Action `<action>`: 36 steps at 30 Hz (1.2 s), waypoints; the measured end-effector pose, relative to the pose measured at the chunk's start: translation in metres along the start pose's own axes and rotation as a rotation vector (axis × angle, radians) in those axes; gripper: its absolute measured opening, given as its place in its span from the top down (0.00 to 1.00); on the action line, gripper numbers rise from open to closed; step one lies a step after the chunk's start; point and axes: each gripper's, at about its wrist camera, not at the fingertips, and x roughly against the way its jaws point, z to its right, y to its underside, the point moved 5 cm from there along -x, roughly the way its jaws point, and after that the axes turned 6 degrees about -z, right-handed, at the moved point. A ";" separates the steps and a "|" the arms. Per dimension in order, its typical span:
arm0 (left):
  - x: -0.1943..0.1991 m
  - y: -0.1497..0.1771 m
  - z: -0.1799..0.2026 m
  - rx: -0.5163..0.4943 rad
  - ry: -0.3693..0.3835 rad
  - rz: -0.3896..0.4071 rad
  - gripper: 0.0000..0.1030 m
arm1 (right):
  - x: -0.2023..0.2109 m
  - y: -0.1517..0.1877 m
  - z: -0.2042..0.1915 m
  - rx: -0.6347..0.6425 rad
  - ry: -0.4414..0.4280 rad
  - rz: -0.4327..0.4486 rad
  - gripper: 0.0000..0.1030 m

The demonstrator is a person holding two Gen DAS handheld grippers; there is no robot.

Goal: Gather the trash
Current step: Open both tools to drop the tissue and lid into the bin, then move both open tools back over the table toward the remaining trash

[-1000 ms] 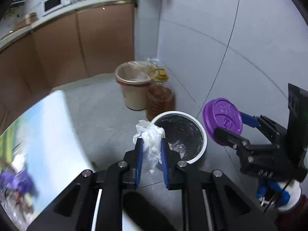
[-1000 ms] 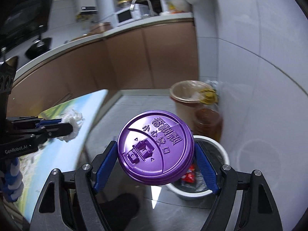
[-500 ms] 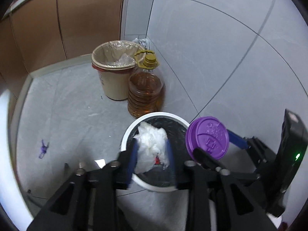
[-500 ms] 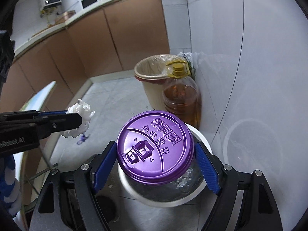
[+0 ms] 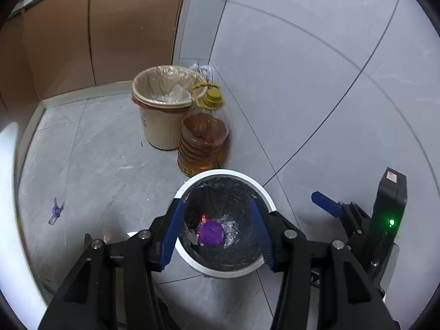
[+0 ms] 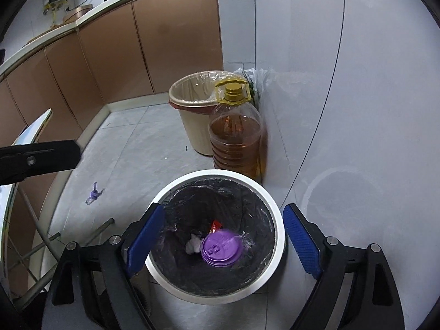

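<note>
A white-rimmed trash bin [image 5: 265, 194] [image 6: 279, 229] with a black liner stands on the floor by the wall. A purple cup lid [image 5: 211, 233] [image 6: 221, 248] and a crumpled white tissue [image 6: 193, 245] [image 5: 189, 236] lie at its bottom, beside a red wrapper [image 6: 214, 225]. My left gripper [image 5: 217, 236] is open and empty above the bin. My right gripper [image 6: 224, 244] is open and empty above the bin; one blue finger of it shows at the right of the left wrist view [image 5: 326, 203].
A beige bin [image 5: 162, 115] [image 6: 192, 115] with a clear liner and a large oil bottle [image 5: 203, 143] [image 6: 236, 140] stand behind the trash bin. A small purple scrap [image 5: 55, 210] [image 6: 93, 192] lies on the floor. Brown cabinets line the back. A table edge [image 6: 24, 143] is at left.
Both grippers opened over the bin. The white tissue left the left gripper and the purple lid left the right gripper; both now lie inside the bin.
</note>
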 end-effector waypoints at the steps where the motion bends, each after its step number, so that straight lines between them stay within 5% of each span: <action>1: 0.009 0.001 -0.001 0.006 -0.002 0.016 0.53 | 0.004 -0.001 -0.001 0.000 -0.003 0.008 0.15; 12: 0.122 0.027 -0.023 0.073 -0.068 0.220 0.53 | 0.093 0.004 -0.037 0.038 -0.055 0.130 0.11; 17: 0.172 0.046 -0.028 0.072 -0.094 0.281 0.53 | 0.139 0.000 -0.054 0.052 -0.086 0.202 0.01; 36: 0.344 0.133 -0.072 0.130 -0.243 0.511 0.44 | 0.337 0.001 -0.122 0.138 -0.194 0.530 0.00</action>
